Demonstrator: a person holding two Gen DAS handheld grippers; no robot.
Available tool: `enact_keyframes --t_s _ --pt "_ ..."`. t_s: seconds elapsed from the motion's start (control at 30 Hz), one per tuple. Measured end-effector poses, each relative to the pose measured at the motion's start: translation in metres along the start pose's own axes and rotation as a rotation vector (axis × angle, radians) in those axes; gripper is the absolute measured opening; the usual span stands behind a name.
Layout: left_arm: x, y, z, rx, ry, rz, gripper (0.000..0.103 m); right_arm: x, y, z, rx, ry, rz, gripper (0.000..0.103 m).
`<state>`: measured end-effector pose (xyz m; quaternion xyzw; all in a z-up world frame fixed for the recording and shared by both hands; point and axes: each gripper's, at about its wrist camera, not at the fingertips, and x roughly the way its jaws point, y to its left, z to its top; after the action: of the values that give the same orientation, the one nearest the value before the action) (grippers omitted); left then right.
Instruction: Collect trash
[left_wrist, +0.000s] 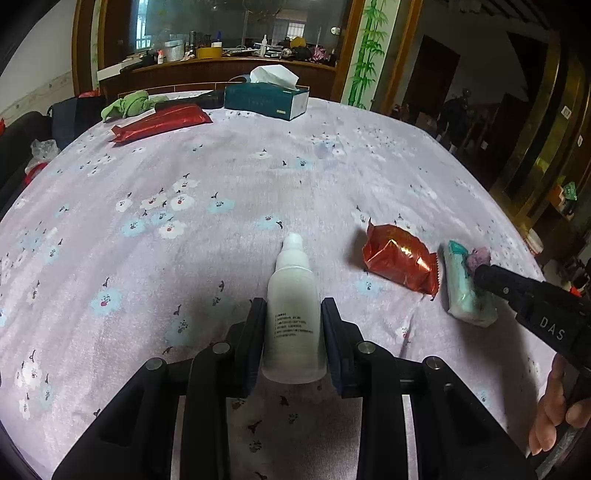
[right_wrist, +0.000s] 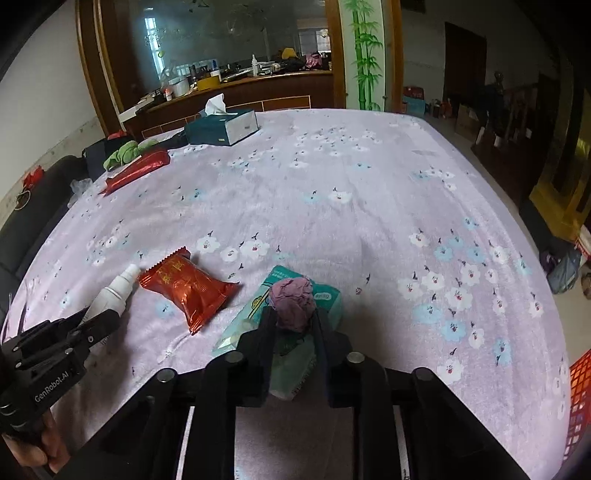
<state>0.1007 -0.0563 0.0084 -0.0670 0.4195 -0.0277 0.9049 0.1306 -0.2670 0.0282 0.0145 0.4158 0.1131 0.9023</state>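
Crumpled purple wad (right_wrist: 292, 303) pinched in the right claw (right_wrist: 293, 325) just above the teal tissue pack (right_wrist: 258, 314), near and right on the cloth-covered surface (right_wrist: 332, 206). White bottle (left_wrist: 293, 314) clamped by its body in the left claw (left_wrist: 293, 332), lying nozzle away. Red snack wrapper (left_wrist: 400, 264) lying loose between them; both grips probably taken for carrying off together.

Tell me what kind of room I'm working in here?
Most likely a lived-in home, a dining or living room: a large table under a floral cloth, a tissue box on it, and a cluttered wooden sideboard with a mirror behind.
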Motion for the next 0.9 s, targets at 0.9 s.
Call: enact_keyframes --t_s 0.9 --pt "-0.029 -0.016 0.001 0.067 -0.146 0.03 0.028 -0.037 0.033 -0.012 -0.127 -0.158 0.091 0.016"
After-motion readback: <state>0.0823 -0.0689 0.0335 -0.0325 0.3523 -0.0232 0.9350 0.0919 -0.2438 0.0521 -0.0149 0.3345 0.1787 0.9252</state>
